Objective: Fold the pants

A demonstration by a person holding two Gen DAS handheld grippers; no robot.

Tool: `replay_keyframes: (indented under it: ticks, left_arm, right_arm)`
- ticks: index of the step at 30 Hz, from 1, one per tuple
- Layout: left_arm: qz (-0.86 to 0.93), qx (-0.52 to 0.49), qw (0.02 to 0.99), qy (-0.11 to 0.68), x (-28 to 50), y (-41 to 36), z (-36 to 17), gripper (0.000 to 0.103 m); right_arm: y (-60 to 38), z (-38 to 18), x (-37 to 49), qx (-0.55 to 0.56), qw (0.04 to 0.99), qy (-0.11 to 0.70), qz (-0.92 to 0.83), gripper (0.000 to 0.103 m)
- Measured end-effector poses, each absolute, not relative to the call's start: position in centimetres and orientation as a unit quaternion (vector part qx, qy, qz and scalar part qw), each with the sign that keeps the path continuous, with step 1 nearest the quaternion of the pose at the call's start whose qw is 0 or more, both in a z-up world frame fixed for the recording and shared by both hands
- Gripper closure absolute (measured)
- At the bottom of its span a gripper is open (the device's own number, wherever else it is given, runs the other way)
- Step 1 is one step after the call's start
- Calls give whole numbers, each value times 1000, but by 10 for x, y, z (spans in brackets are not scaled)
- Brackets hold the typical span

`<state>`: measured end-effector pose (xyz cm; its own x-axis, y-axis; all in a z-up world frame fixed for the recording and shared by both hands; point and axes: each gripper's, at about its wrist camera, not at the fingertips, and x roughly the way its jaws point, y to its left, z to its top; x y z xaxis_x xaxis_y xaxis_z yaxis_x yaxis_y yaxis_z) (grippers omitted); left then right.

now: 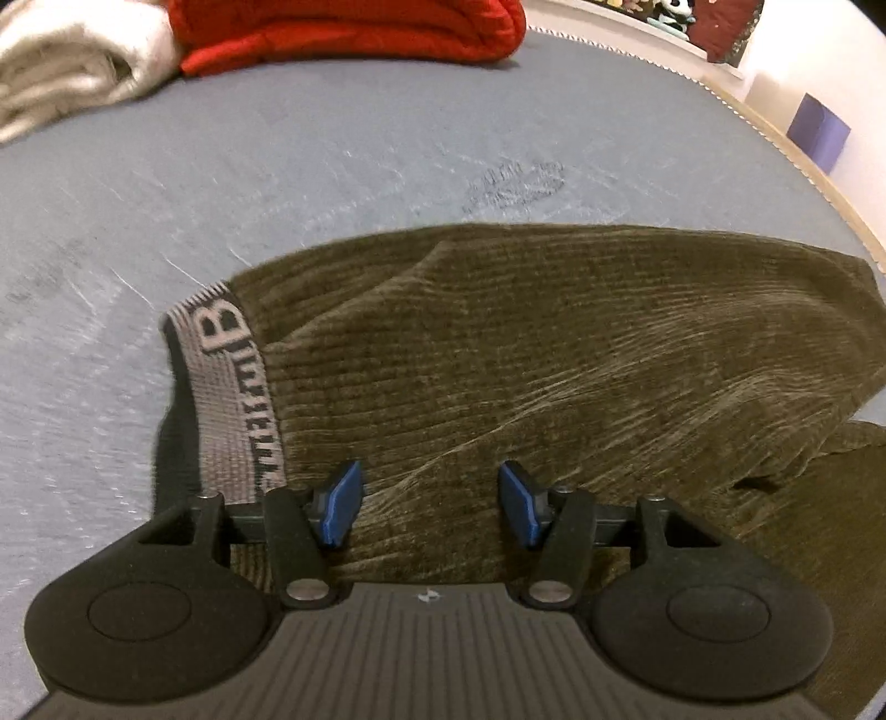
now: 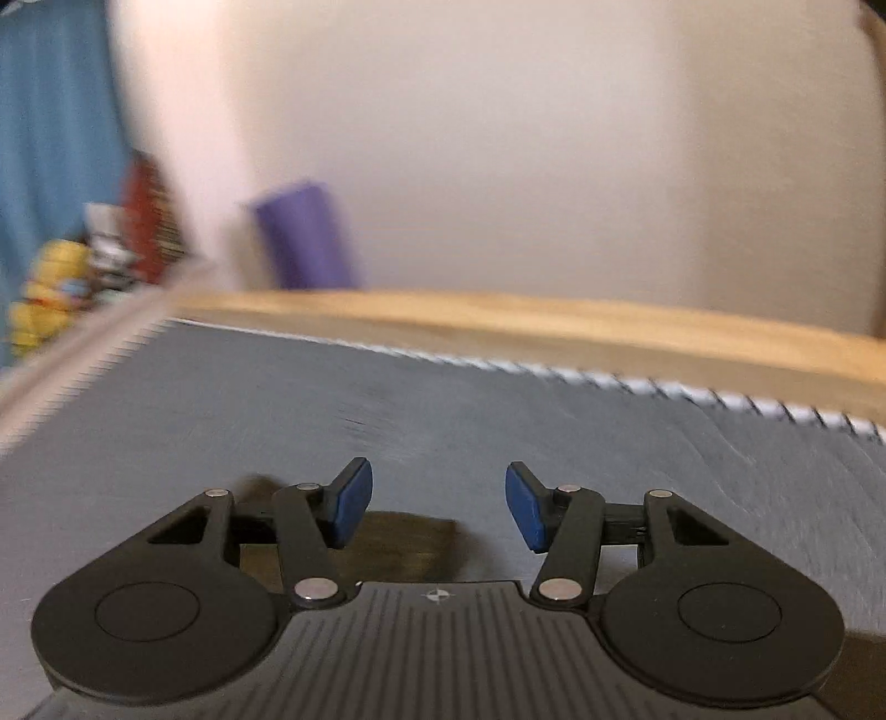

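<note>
Mid-fold — both grippers half-open, empty: left gripper [image 1: 429, 501] over olive corduroy pants [image 1: 554, 360], right gripper [image 2: 437, 507] beside them; next, regrasp waistband [image 1: 232, 387].

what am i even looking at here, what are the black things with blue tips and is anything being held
Each picture comes from a camera mounted on a hand-held grasping tool, one in each of a person's hands, looking forward along its two blue-padded fingers. There is no robot arm. The left view shows the left tool over olive corduroy pants spread on a grey-blue surface, with their grey lettered waistband at the left. Its jaws are open, gripping nothing. Farther back lie a red garment and a cream one. The right view is blurred: the right tool is also open and empty, above the surface, with only a corner of the pants below it.
</note>
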<state>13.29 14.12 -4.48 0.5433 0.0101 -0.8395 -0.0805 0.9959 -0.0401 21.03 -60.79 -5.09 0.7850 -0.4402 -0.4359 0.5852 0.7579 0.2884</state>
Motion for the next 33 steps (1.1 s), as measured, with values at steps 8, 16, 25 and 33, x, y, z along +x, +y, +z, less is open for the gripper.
replay_keyframes:
  ticks: [8,16,25,33]
  left_arm:
    - [22,-38,908,417,103,126,-7,42]
    - [20,-51,926,373,92,120,9,41]
    - [21,-20,938,346,88,102,12,31]
    - [33,-9,932,360,97,106,-1,31]
  right_arm:
    - [-497,48,115,148,977,133,-71,41]
    - [-429,120,30,107,989,91,45,32]
    - [-399,101,0,88,990,82,79,20]
    - [-374,43,19,42,991,84,92,11]
